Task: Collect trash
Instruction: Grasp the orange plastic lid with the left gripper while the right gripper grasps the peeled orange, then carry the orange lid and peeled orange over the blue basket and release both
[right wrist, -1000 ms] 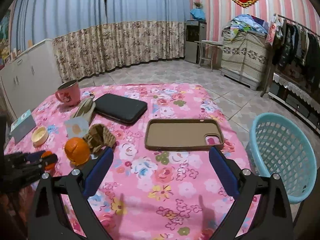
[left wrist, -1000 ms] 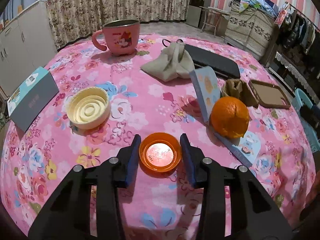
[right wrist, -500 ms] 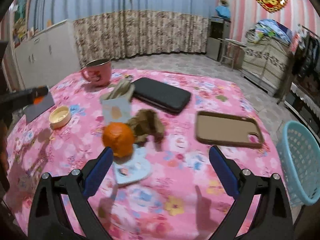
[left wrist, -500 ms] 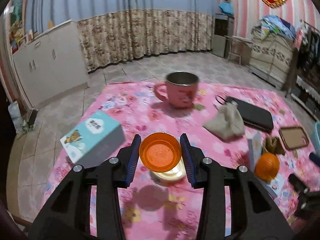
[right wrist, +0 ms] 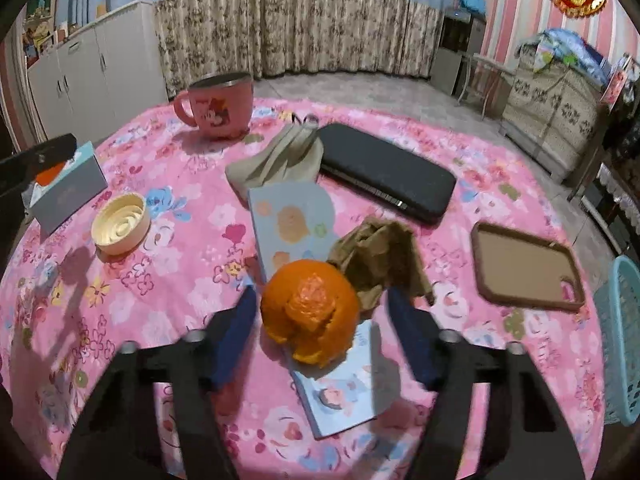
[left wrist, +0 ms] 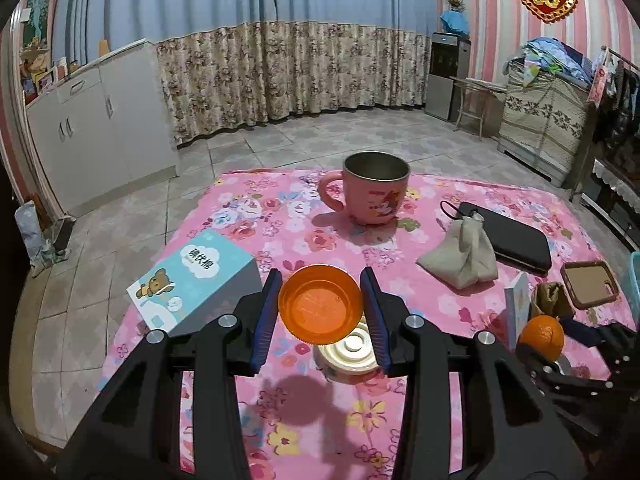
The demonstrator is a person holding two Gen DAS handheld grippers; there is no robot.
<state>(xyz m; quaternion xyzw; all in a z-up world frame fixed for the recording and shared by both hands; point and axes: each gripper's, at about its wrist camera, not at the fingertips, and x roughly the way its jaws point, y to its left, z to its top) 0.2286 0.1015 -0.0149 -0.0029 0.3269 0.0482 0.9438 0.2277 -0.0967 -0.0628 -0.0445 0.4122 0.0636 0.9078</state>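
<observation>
My left gripper [left wrist: 320,280] is shut on an orange plastic cap [left wrist: 320,306], held up above the pink flowered table [left wrist: 280,240]. A cream lid [left wrist: 348,354] lies on the cloth right under it. In the right wrist view, an orange with torn peel [right wrist: 310,312] rests on a light blue booklet [right wrist: 292,224]. My right gripper [right wrist: 322,294] straddles the orange, its jaws closing, with a gap still showing on both sides. Crumpled brown paper [right wrist: 380,256] lies just behind the orange.
A pink mug [right wrist: 220,108], beige cloth bag [right wrist: 280,160], black pouch [right wrist: 384,172] and brown phone case [right wrist: 528,268] sit further back. A blue tissue box [left wrist: 192,284] is at the left edge. A light blue basket [right wrist: 622,340] stands beside the table at the right.
My left gripper lifted the orange cap off the cloth and tilted up. My right gripper swung left from the phone case to the orange and its jaws narrowed around it.
</observation>
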